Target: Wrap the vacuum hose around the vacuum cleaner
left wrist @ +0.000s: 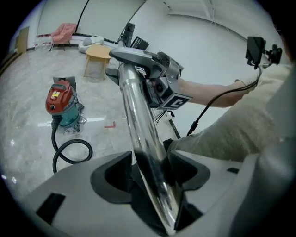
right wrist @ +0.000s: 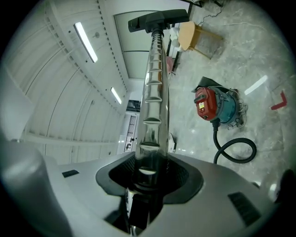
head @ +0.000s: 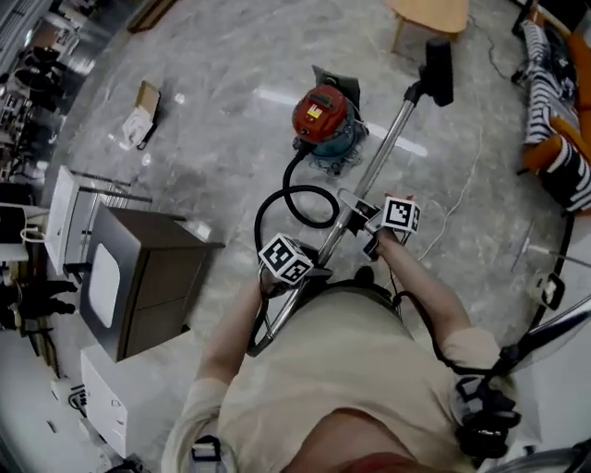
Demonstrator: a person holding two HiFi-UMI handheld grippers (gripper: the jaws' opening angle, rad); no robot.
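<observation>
The red and teal vacuum cleaner (head: 322, 117) stands on the marble floor, and its black hose (head: 297, 200) curls in a loop towards me. The chrome wand (head: 383, 152) slants from my lap up to the black floor nozzle (head: 438, 68). My right gripper (head: 371, 231) is shut on the wand near its middle; in the right gripper view the ribbed tube (right wrist: 152, 106) rises straight out of that gripper (right wrist: 149, 167). My left gripper (head: 295, 275) sits lower on the wand. There the tube (left wrist: 138, 120) crosses slantwise between the parted jaws of the left gripper (left wrist: 151, 163), which stand open around it.
A dark cabinet (head: 138, 277) and white furniture (head: 65, 217) stand at my left. A small carton (head: 140, 115) lies on the floor beyond them. A wooden stool (head: 430, 17) stands behind the vacuum, a striped seat (head: 554, 102) at the far right, and a white cable (head: 471, 185) runs across the floor.
</observation>
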